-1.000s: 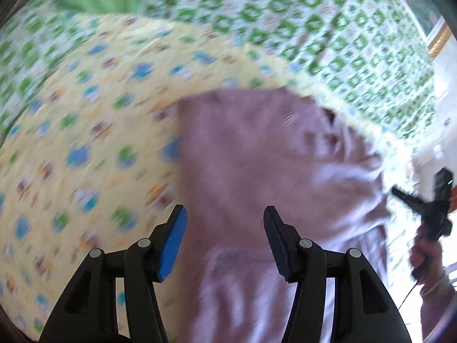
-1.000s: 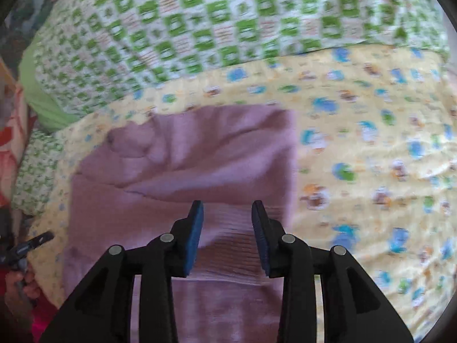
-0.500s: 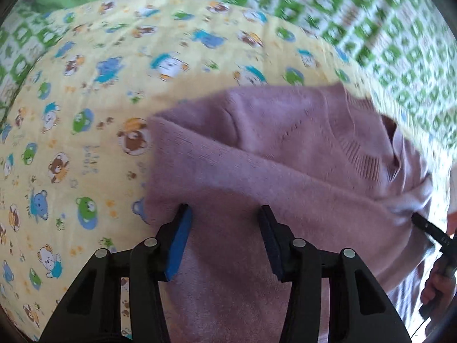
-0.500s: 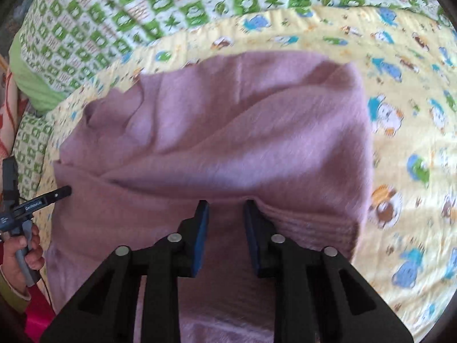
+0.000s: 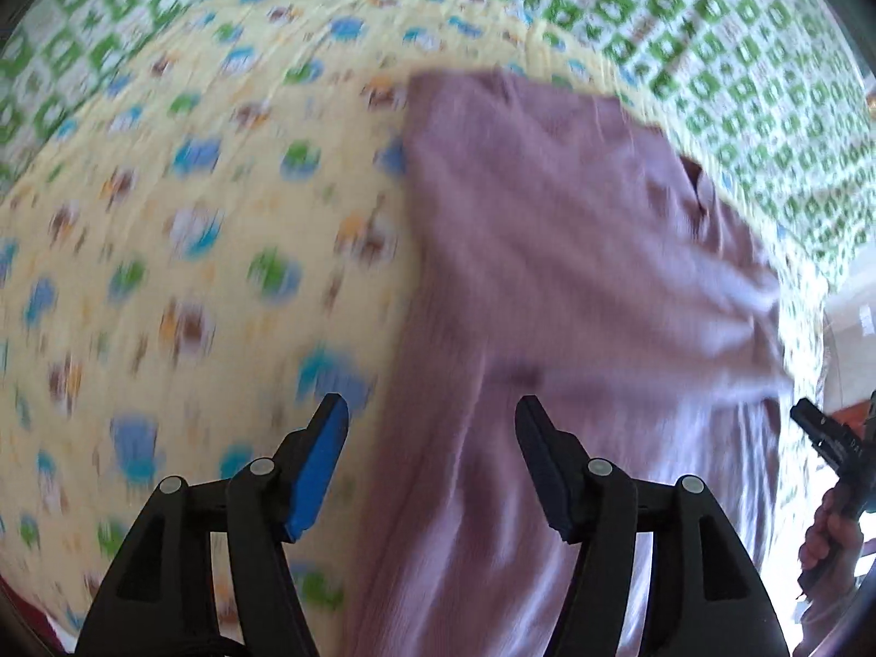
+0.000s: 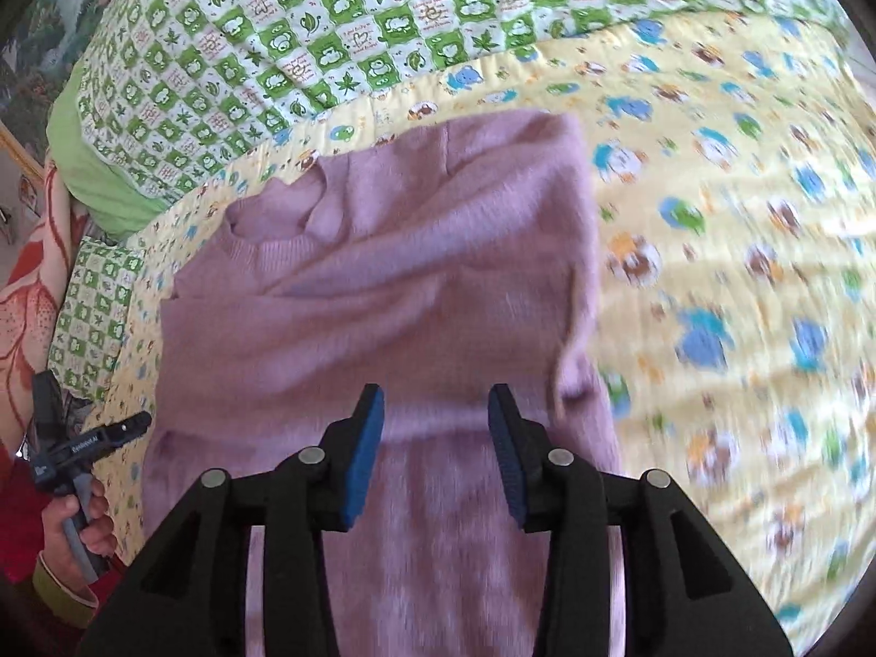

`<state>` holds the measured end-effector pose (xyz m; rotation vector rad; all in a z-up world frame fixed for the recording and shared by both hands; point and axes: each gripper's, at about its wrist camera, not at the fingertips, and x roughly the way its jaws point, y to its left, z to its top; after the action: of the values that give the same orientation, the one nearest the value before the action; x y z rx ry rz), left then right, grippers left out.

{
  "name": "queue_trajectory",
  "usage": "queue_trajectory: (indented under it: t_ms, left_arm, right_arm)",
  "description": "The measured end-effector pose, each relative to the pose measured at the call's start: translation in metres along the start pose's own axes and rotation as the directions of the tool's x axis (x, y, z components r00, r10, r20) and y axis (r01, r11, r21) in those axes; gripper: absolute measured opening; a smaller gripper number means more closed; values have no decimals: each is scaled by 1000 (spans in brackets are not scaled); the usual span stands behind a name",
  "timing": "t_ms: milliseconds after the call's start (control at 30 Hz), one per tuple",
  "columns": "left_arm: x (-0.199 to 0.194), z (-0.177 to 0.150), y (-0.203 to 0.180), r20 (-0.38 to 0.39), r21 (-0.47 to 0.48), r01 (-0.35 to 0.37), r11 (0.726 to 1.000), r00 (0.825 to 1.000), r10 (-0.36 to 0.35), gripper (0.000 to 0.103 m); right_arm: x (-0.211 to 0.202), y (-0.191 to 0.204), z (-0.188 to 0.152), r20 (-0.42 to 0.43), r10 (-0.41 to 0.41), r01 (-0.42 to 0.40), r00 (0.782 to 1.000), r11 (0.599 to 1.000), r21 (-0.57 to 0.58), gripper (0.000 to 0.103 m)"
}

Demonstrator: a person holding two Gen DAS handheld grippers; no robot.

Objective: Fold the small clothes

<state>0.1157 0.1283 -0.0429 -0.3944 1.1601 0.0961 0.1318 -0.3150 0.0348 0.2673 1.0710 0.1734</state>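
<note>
A mauve knit sweater (image 5: 575, 274) lies on a yellow animal-print sheet (image 5: 164, 246); it also shows in the right wrist view (image 6: 410, 284), with its collar at the far left and a fold across its lower part. My left gripper (image 5: 432, 465) is open and empty above the sweater's near left edge. My right gripper (image 6: 435, 449) is open and empty above the sweater's near part. Each gripper shows in the other's view: the right gripper (image 5: 832, 438) at the right edge, the left gripper (image 6: 93, 441) at the left edge. The left wrist view is blurred.
A green-and-white checked quilt (image 6: 328, 38) covers the bed beyond the yellow sheet (image 6: 739, 219). A light green pillow (image 6: 93, 175) lies at the far left. A red floral cloth (image 6: 27, 301) lies at the left edge.
Both grippers have opened wider and pulled back and up from the sweater. The sweater now lies further from both cameras, with its lower part folded over.
</note>
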Motion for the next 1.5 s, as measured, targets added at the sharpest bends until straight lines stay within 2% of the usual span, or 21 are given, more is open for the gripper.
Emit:
queue_trajectory:
  t_ms: [167, 367, 667, 967, 1067, 1200, 1267, 1367, 1433, 1467, 1500]
  left_arm:
    - [-9, -59, 10, -56, 32, 0, 999, 998, 2, 64]
    - [-29, -120, 22, -74, 55, -13, 998, 997, 17, 65]
    - [-50, -192, 25, -120, 21, -19, 1000, 993, 21, 69]
    - [-41, -255, 26, -192, -17, 6, 1000, 981, -9, 70]
    - [-38, -266, 25, -174, -5, 0, 1000, 985, -1, 71]
    - [-37, -273, 24, -166, 6, 12, 1000, 986, -10, 72]
    - [-36, -272, 24, -171, -2, 37, 999, 985, -37, 68]
    - [-35, -272, 23, -185, -1, 56, 998, 981, -56, 53]
    - [-37, -275, 27, -188, 5, 57, 998, 981, -55, 37]
    - [-38, -276, 27, -191, 6, 60, 998, 980, -58, 33]
    - [-39, -277, 29, -194, 7, 68, 998, 979, -65, 21]
  right_arm:
    - [-28, -8, -45, 0, -33, 33, 999, 999, 40, 48]
    - [-57, -22, -87, -6, -61, 62, 998, 996, 65, 48]
    - [-86, -56, -139, -69, -41, 44, 997, 998, 36, 48]
    - [-98, -86, -194, -142, 47, -40, 989, 998, 47, 49]
    - [-99, -87, -206, -161, 105, -100, 981, 994, 36, 54]
    - [-101, -88, -216, -176, 149, -148, 973, 989, 20, 54]
    - [-99, -86, -220, -195, 181, -182, 964, 983, 10, 54]
    - [-95, -82, -226, -222, 219, -225, 950, 974, -2, 54]
    - [-93, -80, -231, -223, 233, -241, 947, 970, -7, 54]
    - [-92, -80, -231, -222, 243, -250, 944, 968, -3, 54]
    - [-92, -80, -232, -221, 251, -257, 942, 966, 2, 53]
